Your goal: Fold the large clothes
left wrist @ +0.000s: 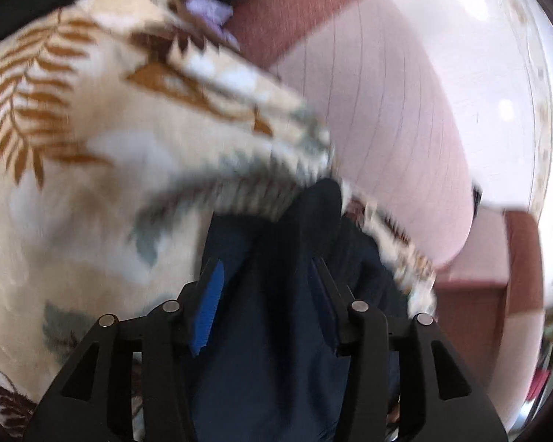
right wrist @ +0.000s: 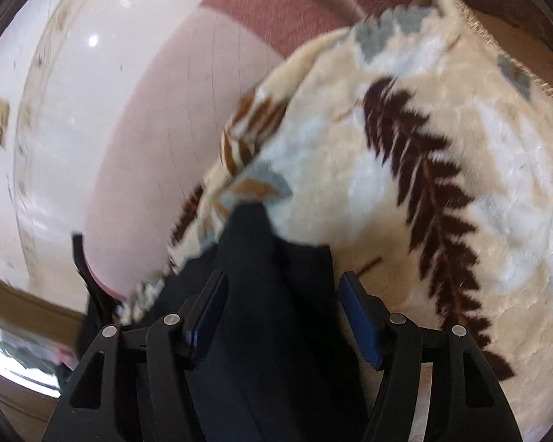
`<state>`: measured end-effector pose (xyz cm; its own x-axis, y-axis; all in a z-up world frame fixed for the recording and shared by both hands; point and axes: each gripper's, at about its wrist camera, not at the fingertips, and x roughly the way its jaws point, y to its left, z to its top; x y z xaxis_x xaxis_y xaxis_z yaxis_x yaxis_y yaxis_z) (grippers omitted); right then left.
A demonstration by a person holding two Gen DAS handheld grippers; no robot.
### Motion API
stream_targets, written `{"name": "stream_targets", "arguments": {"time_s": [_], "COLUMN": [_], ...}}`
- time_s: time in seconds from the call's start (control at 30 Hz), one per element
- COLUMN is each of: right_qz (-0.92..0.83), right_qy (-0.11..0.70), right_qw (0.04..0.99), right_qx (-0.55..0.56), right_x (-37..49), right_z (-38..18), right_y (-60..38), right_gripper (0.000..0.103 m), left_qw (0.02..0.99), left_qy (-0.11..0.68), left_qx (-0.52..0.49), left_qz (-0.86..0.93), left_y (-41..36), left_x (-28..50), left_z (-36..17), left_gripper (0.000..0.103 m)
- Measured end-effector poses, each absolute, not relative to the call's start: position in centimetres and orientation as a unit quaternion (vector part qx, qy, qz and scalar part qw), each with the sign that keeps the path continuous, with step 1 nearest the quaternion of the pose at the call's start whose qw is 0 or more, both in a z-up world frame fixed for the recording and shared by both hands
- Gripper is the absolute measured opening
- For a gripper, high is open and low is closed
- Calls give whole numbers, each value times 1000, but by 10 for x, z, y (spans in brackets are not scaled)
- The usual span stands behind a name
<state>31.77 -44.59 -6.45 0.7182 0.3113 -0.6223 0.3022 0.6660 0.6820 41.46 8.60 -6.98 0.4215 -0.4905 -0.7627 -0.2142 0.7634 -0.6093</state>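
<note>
A dark navy garment (left wrist: 276, 313) lies over a cream fleece blanket with brown fern leaves (left wrist: 92, 147). My left gripper (left wrist: 266, 263) stands over the garment with its jaws apart. The cloth runs between them, and the blue pad (left wrist: 208, 305) on the left finger shows bare. In the right wrist view the same navy garment (right wrist: 261, 294) passes between the jaws of my right gripper (right wrist: 284, 276), which stand wide. The right blue pad (right wrist: 361, 316) is clear of the cloth, with the blanket (right wrist: 424, 184) showing beside it. The picture is blurred.
The blanket covers a pink ribbed cushion (left wrist: 387, 110) with a reddish-brown section (left wrist: 295, 11) behind it. A glossy white floor (right wrist: 73, 92) lies beyond the cushion's edge. A small lilac cloth (left wrist: 206, 11) peeks out past the blanket's far edge.
</note>
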Motion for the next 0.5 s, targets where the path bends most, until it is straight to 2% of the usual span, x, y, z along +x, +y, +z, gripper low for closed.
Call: {"name": "stream_targets", "arguments": {"time_s": [0.03, 0.1, 0.13, 0.17, 0.27, 0.37, 0.43, 0.47, 0.5], "right_qz": [4, 22, 21, 22, -14, -47, -40, -39, -34], "right_qy": [373, 357, 351, 340, 320, 378, 367, 348, 326], "right_qw": [839, 863, 880, 893, 895, 850, 846, 847, 846], "right_qx": [396, 357, 320, 295, 311, 365, 386, 399, 421], "right_x": [320, 319, 320, 318, 309, 312, 300, 290, 275], "right_z": [-64, -53, -44, -36, -39, -77, -79, -75, -70], "right_y": [-437, -422, -412, -405, -414, -437, -443, -445, -449], "right_gripper": [64, 41, 12, 8, 5, 5, 6, 12, 14], "left_qw": [773, 772, 780, 798, 812, 806, 802, 803, 805], "left_qy": [541, 557, 563, 561, 560, 557, 561, 560, 559], "left_qx": [-317, -286, -255, -208, -163, -201, -205, -203, -201], "left_qz": [-97, -109, -98, -71, -27, -14, -8, -6, -5], "left_y": [79, 63, 55, 46, 41, 55, 62, 65, 67], "left_x": [409, 399, 396, 392, 393, 391, 386, 381, 376], "left_z": [-75, -84, -87, -88, -99, -104, -99, -95, -90], "left_gripper": [46, 46, 46, 46, 46, 41, 41, 41, 41]}}
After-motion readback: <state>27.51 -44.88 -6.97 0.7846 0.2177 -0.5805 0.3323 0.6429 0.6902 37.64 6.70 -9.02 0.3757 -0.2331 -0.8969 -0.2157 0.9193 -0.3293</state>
